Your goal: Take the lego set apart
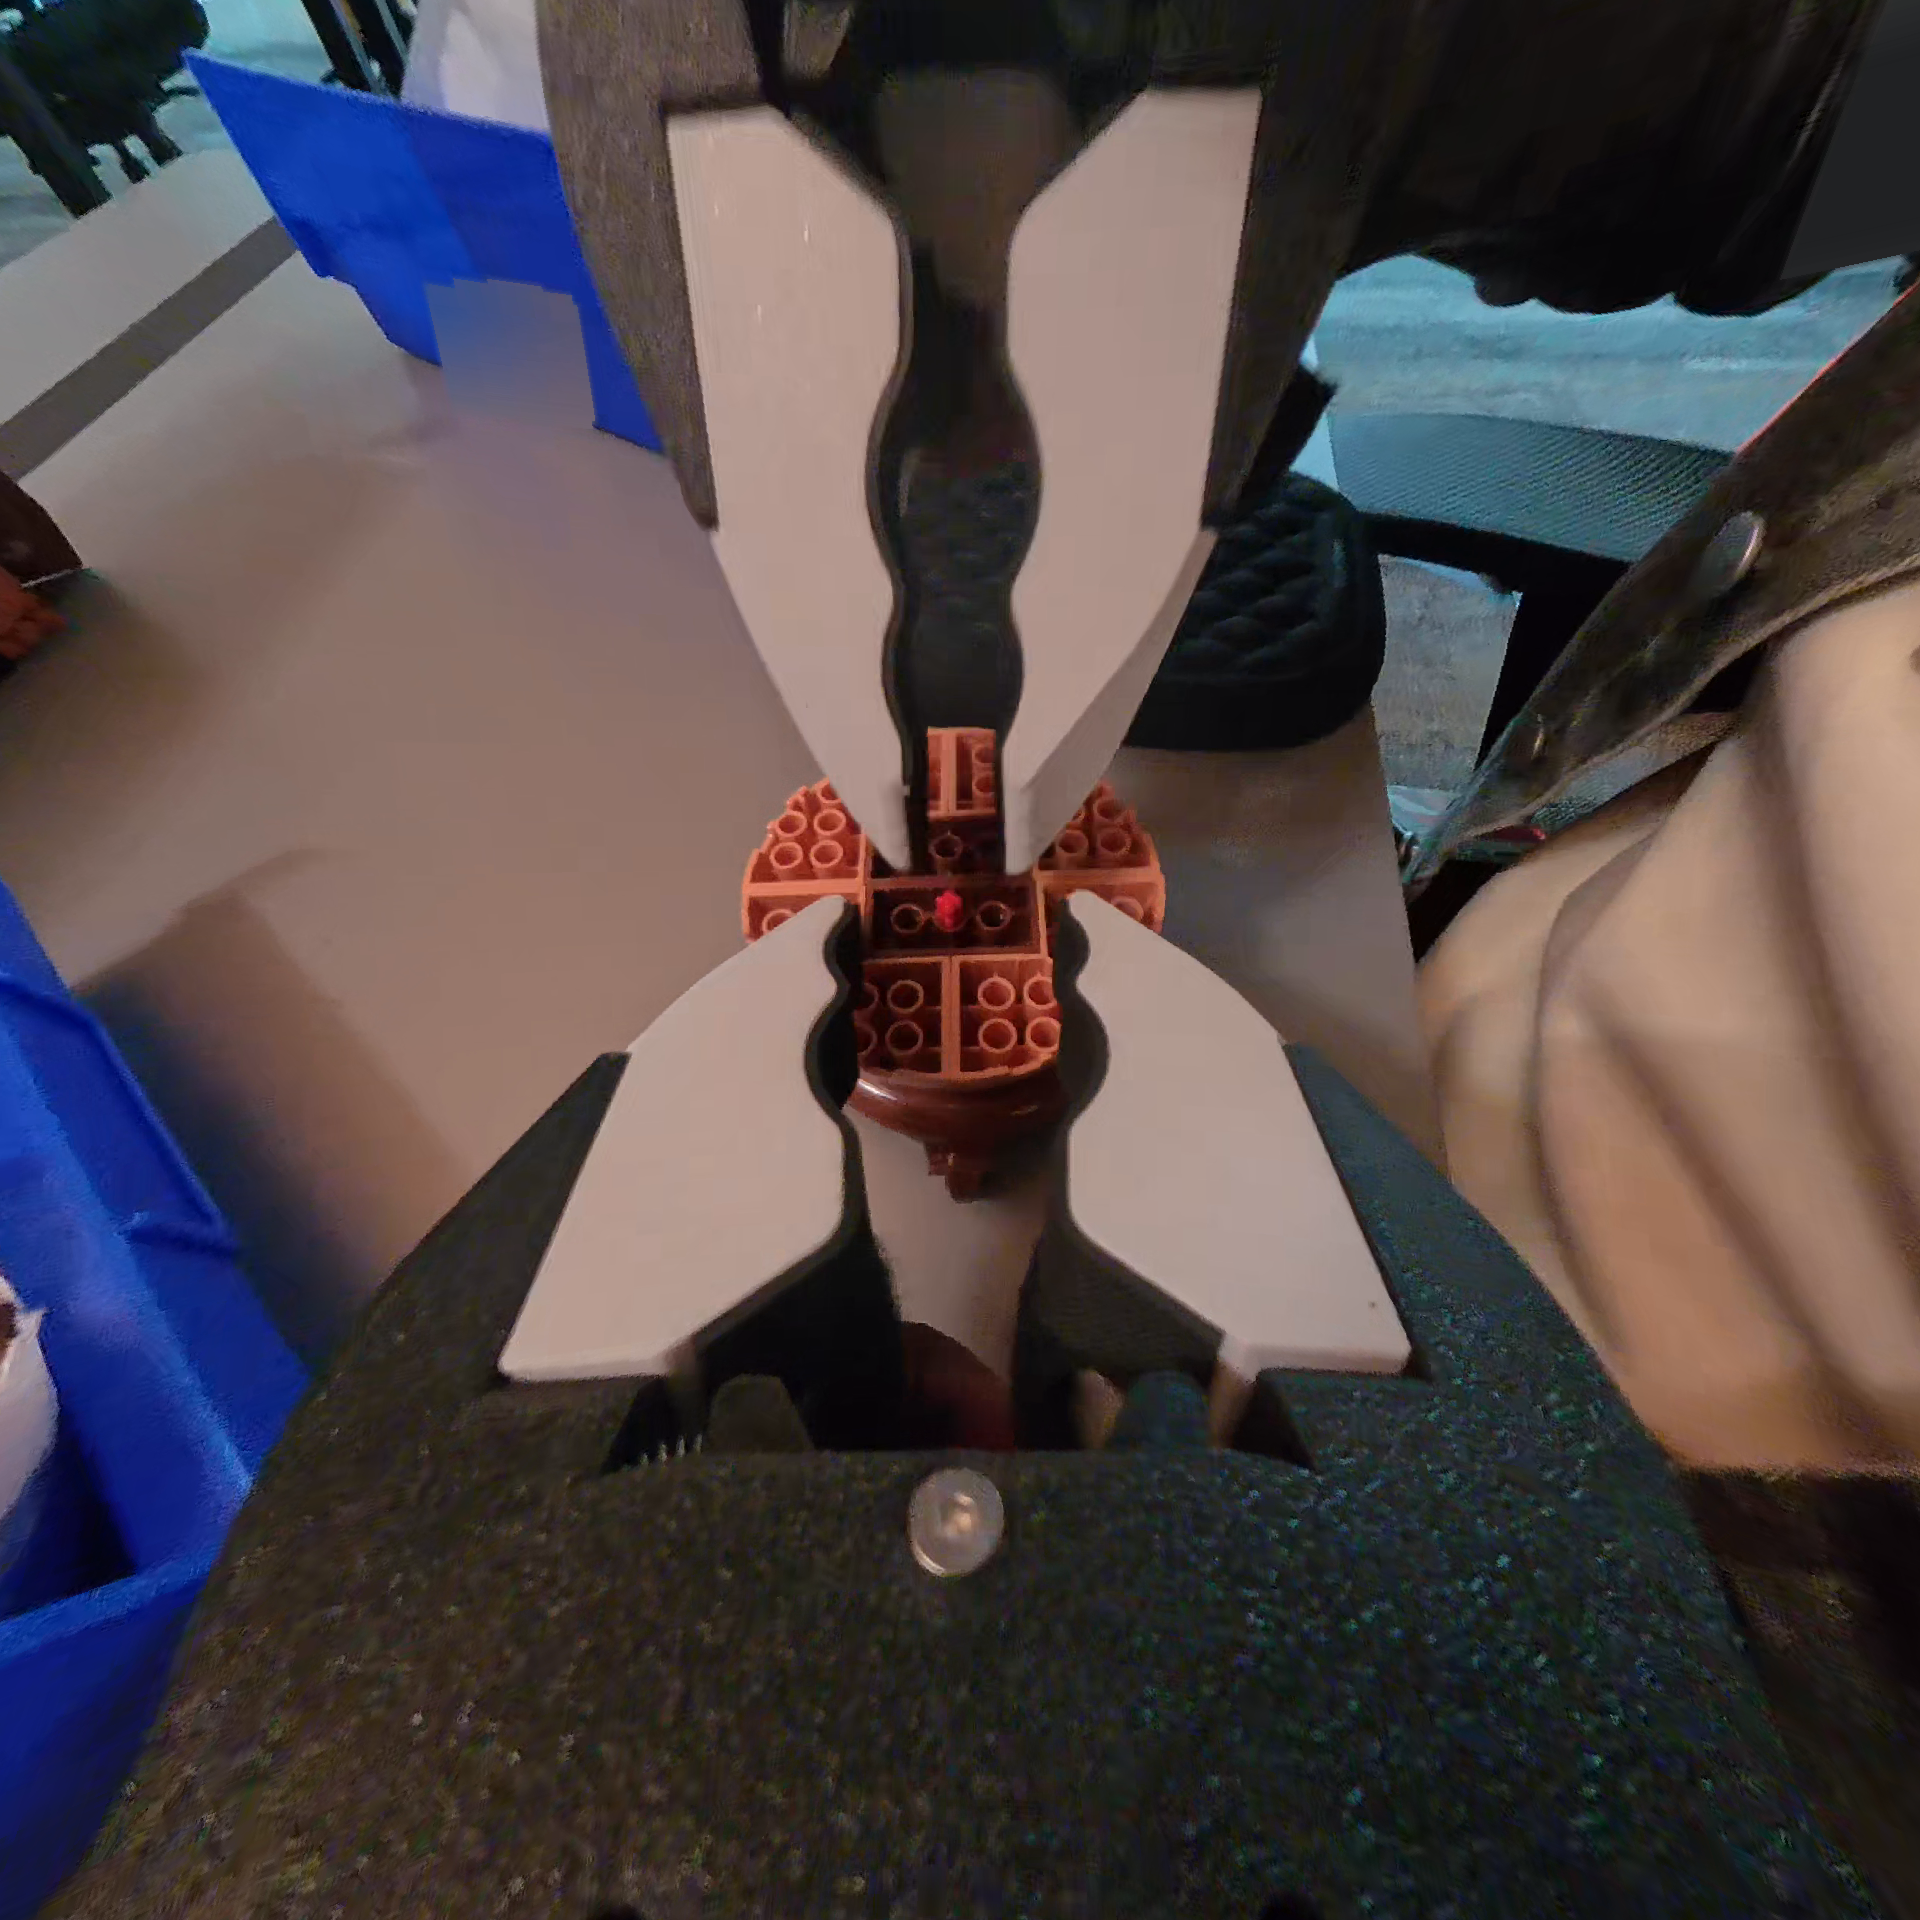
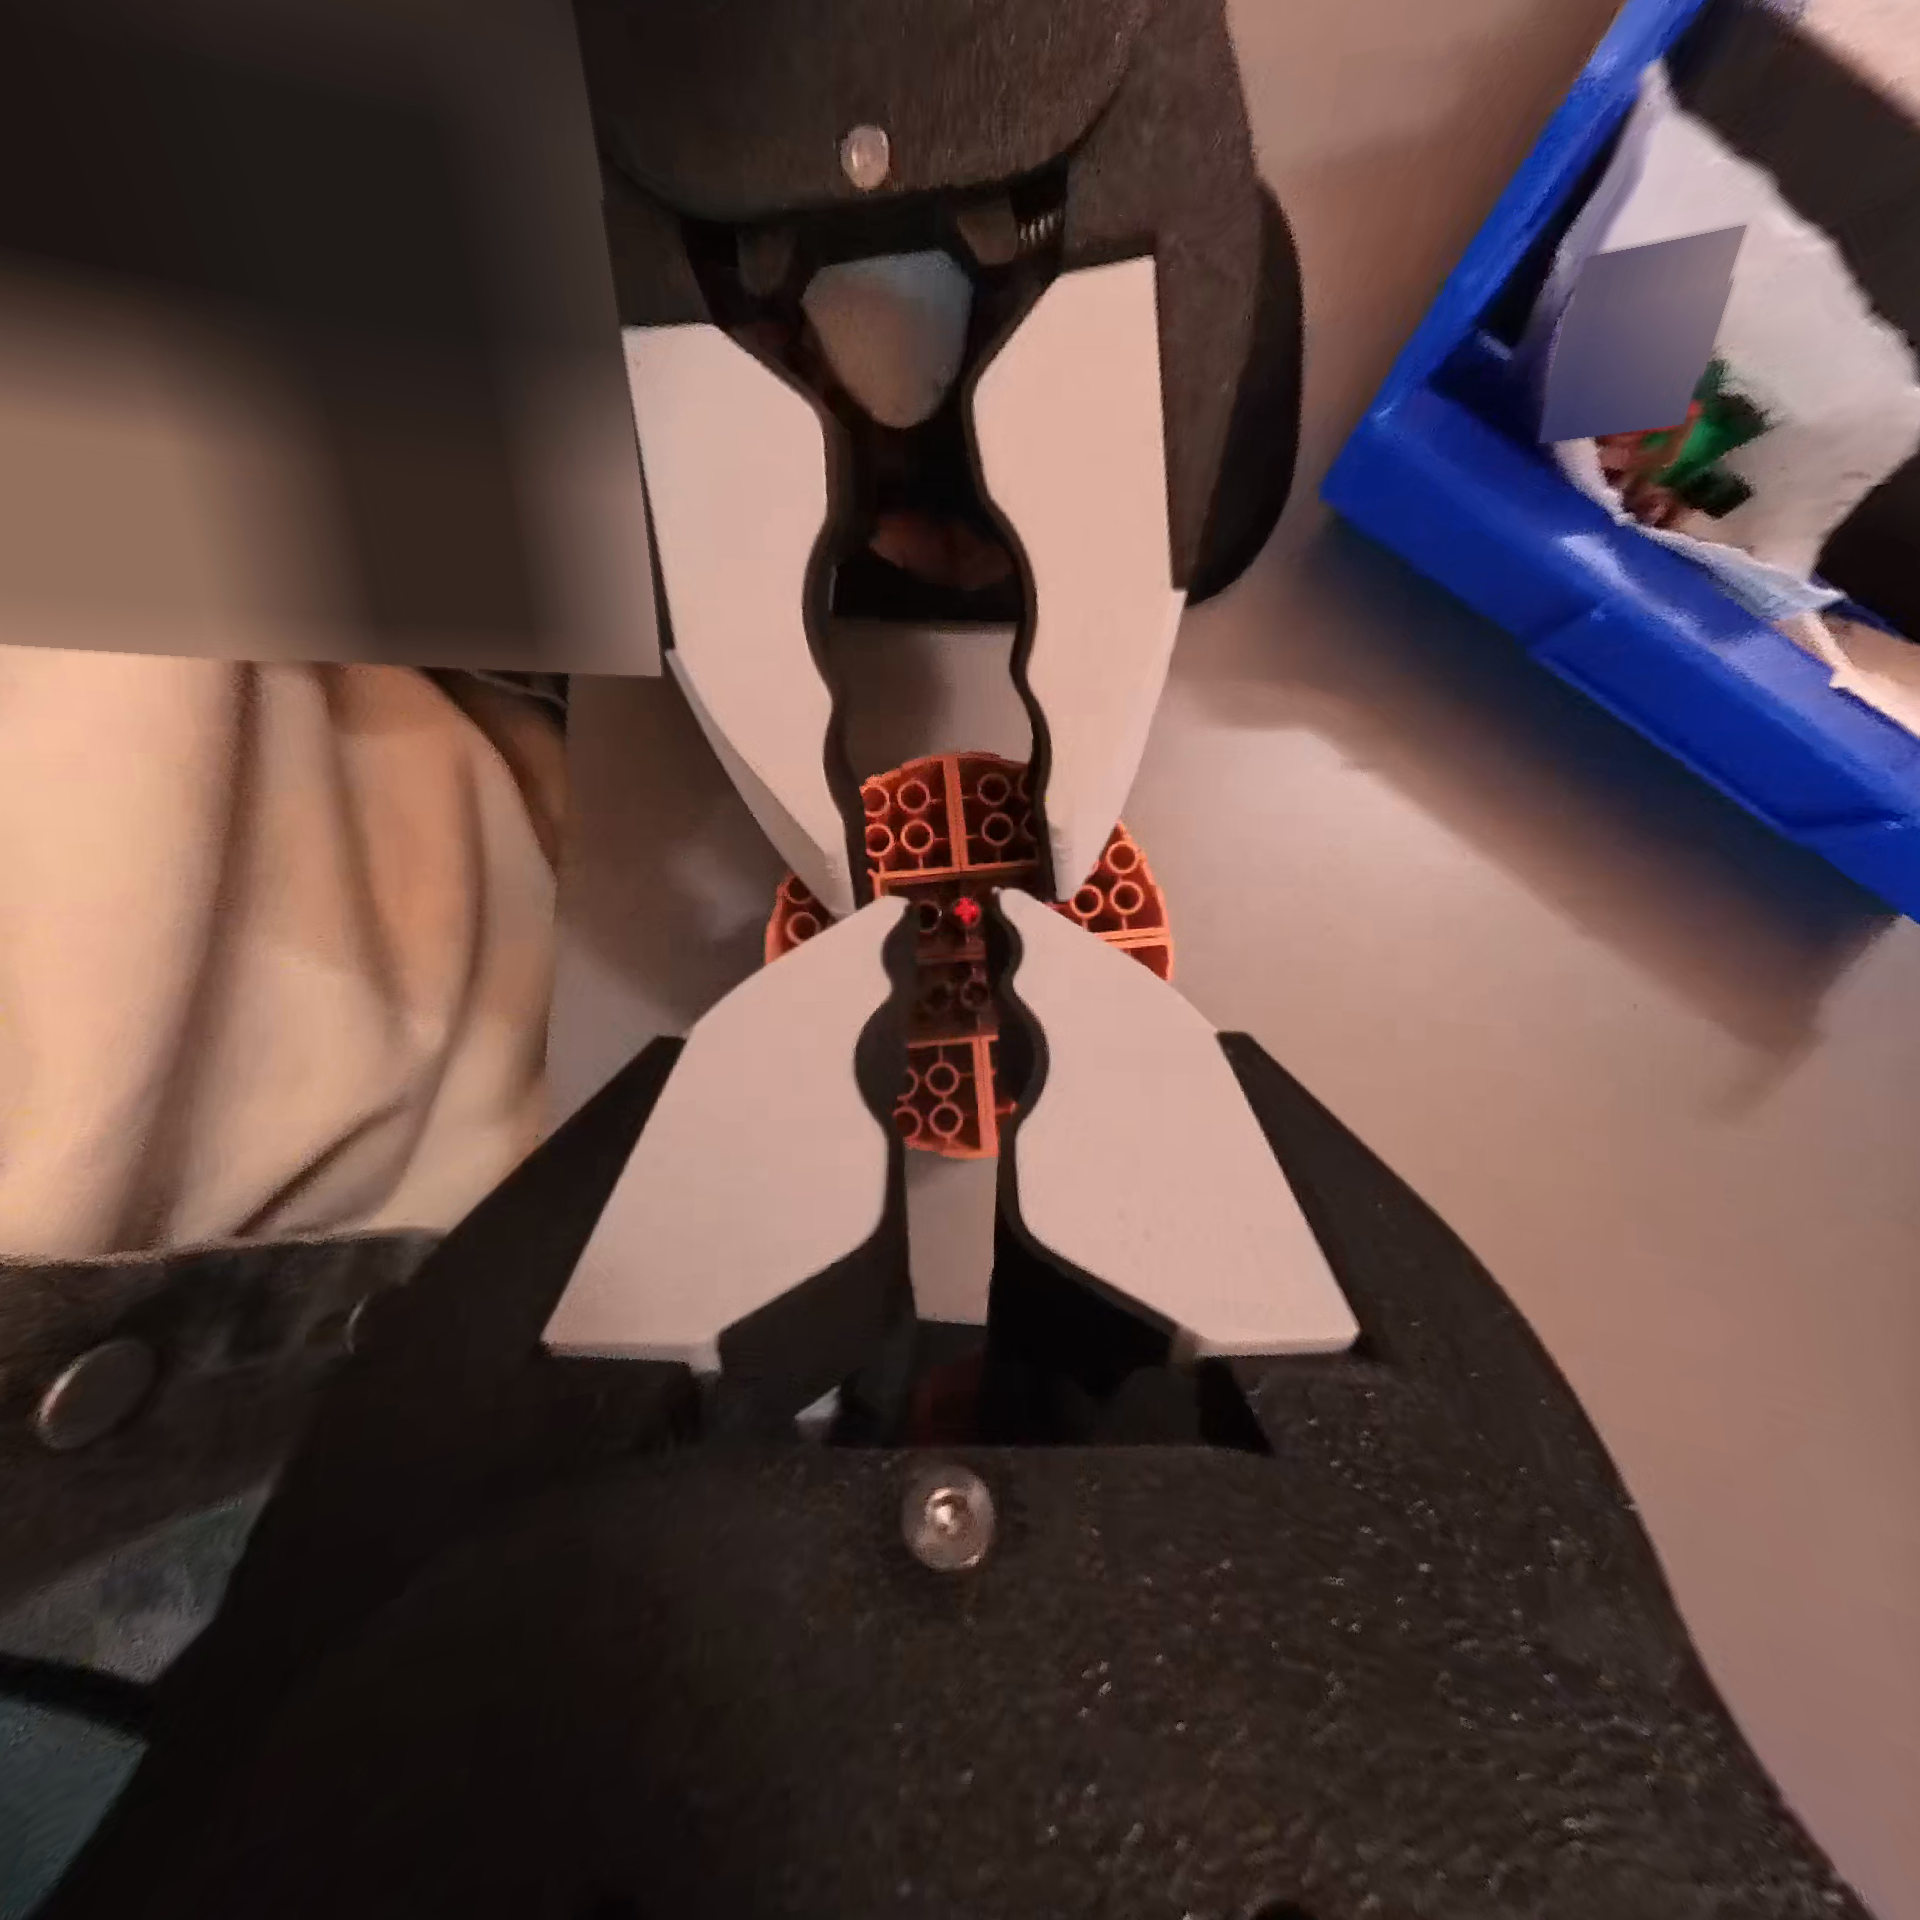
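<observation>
left wrist view: the left gripper (image 1: 954,940) clamps the round orange lego set (image 1: 951,997) above the table (image 1: 416,727); the right gripper (image 2: 951,914) pinches its dark centre brick. separation step; next, likely a steady opposing pull.

My left gripper (image 1: 954,914) wore smooth matt plastic fingers (image 1: 717,1132) on a rough, speckled black body; the lego set (image 1: 956,966) was moulded orange-brown plastic, the table (image 1: 416,727) smooth and matt, the bin (image 2: 1621,623) glossy blue plastic.
</observation>
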